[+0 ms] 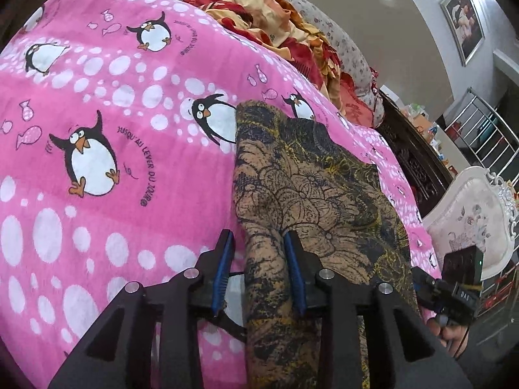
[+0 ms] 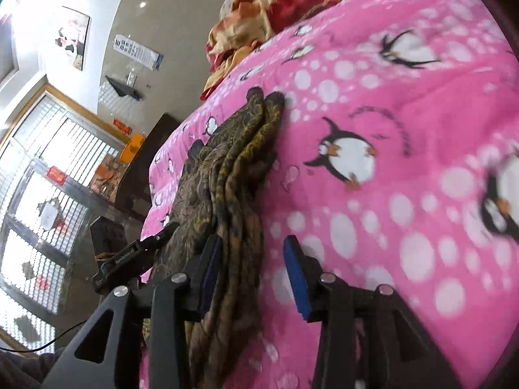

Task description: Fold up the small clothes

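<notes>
On the pink bed, both slack, part-open hand-held grippers straddle the folded garment; retreating pads could drag its layers open.

Black angular left claw and right claw, ribbed blue pads, silver round screws, thin black cable.
</notes>
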